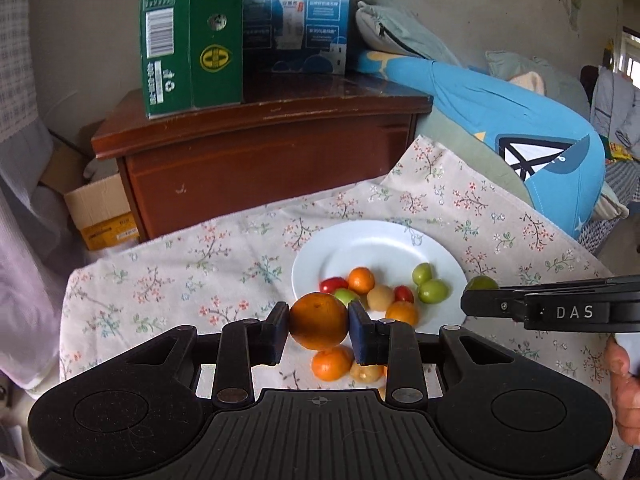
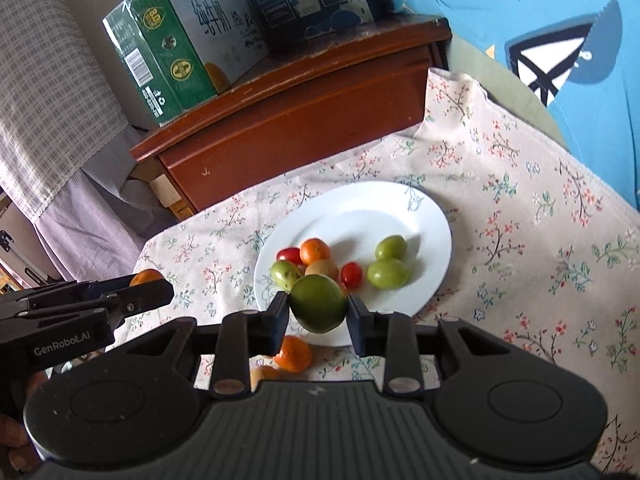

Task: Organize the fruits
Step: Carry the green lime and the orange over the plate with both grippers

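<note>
Orange mandarin (image 1: 319,321) clamped in left tongs (image 1: 319,322), green plum (image 2: 318,309) in right tongs (image 2: 318,310).
White plate (image 2: 400,208) holds several small fruits: two red, three green.

Ahead of the left gripper (image 1: 319,322) a plate (image 1: 360,240) lies on the cloth (image 1: 200,264), fruits (image 1: 394,292) on its near half. Two loose fruits (image 1: 340,364) lie on the cloth under the jaws, just short of the plate. Behind the cloth stands a cabinet (image 1: 260,160) with two boxes (image 1: 244,32) on top; a cushion (image 1: 520,132) lies to its right
</note>
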Tool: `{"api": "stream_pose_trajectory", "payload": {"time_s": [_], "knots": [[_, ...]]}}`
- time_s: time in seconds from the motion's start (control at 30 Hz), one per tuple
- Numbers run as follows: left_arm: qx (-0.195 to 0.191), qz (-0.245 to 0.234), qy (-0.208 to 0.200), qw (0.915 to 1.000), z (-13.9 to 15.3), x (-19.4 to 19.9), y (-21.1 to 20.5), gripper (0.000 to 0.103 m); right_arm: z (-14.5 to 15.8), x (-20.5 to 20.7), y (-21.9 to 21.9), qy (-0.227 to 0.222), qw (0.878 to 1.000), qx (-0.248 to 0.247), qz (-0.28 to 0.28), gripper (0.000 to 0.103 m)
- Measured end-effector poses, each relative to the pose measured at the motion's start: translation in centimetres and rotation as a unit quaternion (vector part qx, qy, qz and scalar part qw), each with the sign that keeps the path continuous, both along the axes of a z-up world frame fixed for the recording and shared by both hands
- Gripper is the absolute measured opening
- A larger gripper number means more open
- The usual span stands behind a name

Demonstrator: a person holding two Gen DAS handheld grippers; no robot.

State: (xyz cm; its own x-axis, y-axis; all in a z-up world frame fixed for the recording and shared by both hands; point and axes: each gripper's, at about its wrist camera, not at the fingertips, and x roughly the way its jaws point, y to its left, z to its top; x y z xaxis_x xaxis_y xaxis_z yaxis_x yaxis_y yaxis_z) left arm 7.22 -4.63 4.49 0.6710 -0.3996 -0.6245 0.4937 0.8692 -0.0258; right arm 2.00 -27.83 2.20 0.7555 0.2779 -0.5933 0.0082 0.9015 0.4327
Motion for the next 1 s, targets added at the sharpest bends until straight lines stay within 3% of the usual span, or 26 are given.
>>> {"api": "stream_pose_trajectory", "payload": {"time_s": [0.43,0.73,1.0], "knots": [[-0.025,-0.009,0.006,0.9996,0.5,5.4,-2.1,0.029,1.0,4.0,-3.3,-0.017,1.0,0.002,-0.018,0.031],[-0.057,0.004,0.045,0.9974,-2.3,9.5,-3.6,0.029,-0.2,7.1,-3.4,-0.02,1.0,-0.005,-0.009,0.031],[-0.083,0.026,0.084,0.9927,-5.4,11.8,-3.6,0.029,-2.4,8.9,-2.2,0.004,1.0,-0.012,0.008,0.031]]}}
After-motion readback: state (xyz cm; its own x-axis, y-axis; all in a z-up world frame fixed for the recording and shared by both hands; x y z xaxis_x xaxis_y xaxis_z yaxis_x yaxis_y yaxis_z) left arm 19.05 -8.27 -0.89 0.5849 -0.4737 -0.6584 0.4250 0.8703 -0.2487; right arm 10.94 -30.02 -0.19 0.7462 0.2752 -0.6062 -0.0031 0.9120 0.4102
